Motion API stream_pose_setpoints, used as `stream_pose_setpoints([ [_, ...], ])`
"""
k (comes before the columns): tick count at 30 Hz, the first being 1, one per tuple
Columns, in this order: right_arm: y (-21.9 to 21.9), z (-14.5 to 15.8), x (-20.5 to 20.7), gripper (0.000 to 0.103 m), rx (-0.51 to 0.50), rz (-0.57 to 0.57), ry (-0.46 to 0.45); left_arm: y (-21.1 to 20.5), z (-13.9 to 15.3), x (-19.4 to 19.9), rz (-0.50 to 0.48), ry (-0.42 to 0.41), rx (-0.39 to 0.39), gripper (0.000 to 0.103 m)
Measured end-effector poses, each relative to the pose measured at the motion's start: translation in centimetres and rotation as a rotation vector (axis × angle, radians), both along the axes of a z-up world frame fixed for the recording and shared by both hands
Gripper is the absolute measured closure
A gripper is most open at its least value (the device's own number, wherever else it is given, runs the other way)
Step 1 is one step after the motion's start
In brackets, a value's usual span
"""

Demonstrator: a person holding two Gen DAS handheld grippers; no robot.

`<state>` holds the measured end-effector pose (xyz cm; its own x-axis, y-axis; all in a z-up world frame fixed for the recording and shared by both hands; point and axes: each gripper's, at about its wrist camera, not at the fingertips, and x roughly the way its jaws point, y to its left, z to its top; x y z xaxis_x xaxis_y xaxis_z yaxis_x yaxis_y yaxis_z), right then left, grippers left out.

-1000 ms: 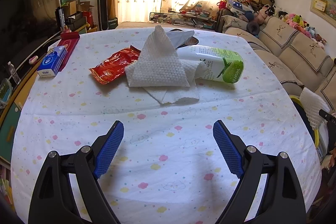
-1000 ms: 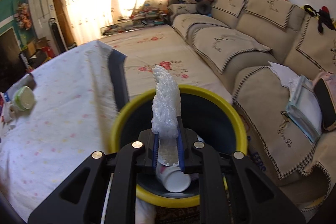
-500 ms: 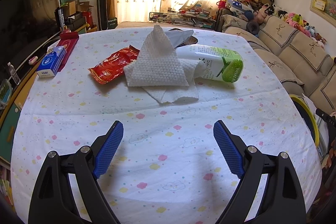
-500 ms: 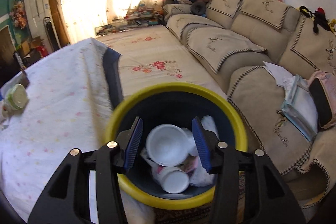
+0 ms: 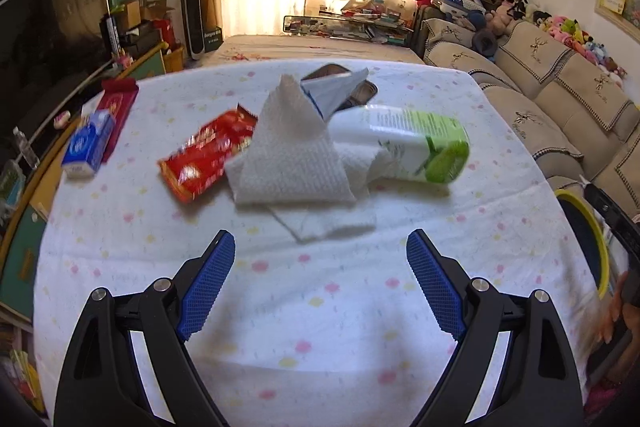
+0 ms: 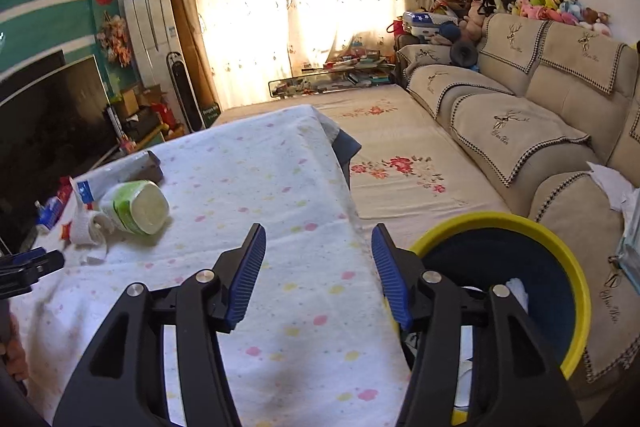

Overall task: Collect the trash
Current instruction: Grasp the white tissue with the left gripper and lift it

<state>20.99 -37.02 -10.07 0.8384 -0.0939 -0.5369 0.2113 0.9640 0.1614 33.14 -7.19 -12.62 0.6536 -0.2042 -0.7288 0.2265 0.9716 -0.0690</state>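
On the table (image 5: 320,327), under a white cloth with pastel dots, from left to right: a blue tissue pack (image 5: 89,146) near the left edge, beside a dark red box (image 5: 118,107). Then a red snack wrapper (image 5: 208,154), flat, its right end under a white paper towel (image 5: 294,163). Towel folded into a peak, partly over the neck end of a white-and-green bottle (image 5: 404,143). Bottle on its side, green base toward the right. Behind the towel a torn silver-blue wrapper (image 5: 332,93), on something dark that cannot be identified.

Left gripper (image 5: 320,269) low over bare cloth, near side of the towel, fingers spread wide, nothing between the blue pads (image 5: 206,283).

Further right, beyond the table edge, only a yellow rim of the trash bin (image 5: 596,239), with part of the other tool in front.

From the right wrist view: same bottle (image 6: 136,207) and towel (image 6: 86,227) far left on the table (image 6: 280,187). Right gripper (image 6: 319,271) over the table's right edge, fingers released and apart, holding nothing. Just right of it the trash bin (image 6: 560,251), dark inside with yellow rim, white trash at the bottom partly hidden by the gripper. Beige sofa (image 6: 520,131) behind the bin.
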Motion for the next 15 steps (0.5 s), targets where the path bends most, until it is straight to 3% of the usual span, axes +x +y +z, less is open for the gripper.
stream_pose_setpoints([
  [4,-0.4,-0.1,0.1,0.047,0.049,-0.005,0.008,-0.7,-0.7,2.4,-0.026,0.029,0.012,0.017],
  [12,-0.4,-0.3,0.8,0.047,0.058,-0.008,0.043,-1.8,-1.9,5.4,-0.04,0.041,0.059,0.032],
  [15,-0.4,-0.4,0.9,0.047,0.062,-0.012,0.045,-2.0,-2.3,6.3,-0.046,0.065,0.054,0.051],
])
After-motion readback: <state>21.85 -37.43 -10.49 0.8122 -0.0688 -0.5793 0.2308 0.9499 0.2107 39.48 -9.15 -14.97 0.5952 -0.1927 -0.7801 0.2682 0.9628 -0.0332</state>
